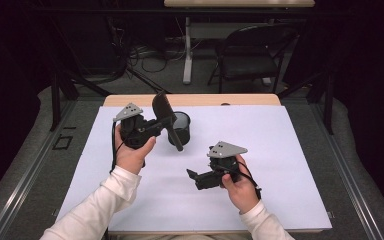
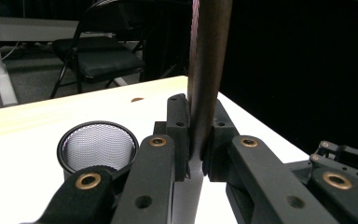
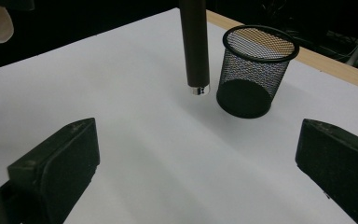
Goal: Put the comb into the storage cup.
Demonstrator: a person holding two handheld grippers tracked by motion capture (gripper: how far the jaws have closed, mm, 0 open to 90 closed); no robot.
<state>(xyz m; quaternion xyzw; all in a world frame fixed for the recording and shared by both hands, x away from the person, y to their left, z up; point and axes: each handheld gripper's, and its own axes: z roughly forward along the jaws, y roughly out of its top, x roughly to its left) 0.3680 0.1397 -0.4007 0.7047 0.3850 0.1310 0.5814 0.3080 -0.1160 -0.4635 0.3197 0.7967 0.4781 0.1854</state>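
A dark utensil (image 1: 164, 109) with a broad head and a long brown handle (image 3: 195, 42) ending in a silver cap is gripped in my left gripper (image 1: 166, 126), which is shut on its handle (image 2: 207, 60). It hangs tilted above the white sheet, with the handle's end just left of a black mesh cup (image 1: 182, 126). The cup (image 3: 256, 70) stands upright and looks empty (image 2: 98, 147). Nearer the person, my right gripper (image 1: 194, 179) points left over the sheet. Its jaws stand wide open (image 3: 196, 128) with nothing between them.
A white sheet (image 1: 270, 150) covers most of the wooden table (image 1: 130, 100). Beyond the far edge stand a black folding chair (image 1: 250, 55) and a white desk leg (image 1: 187, 50). Cables lie on the floor behind.
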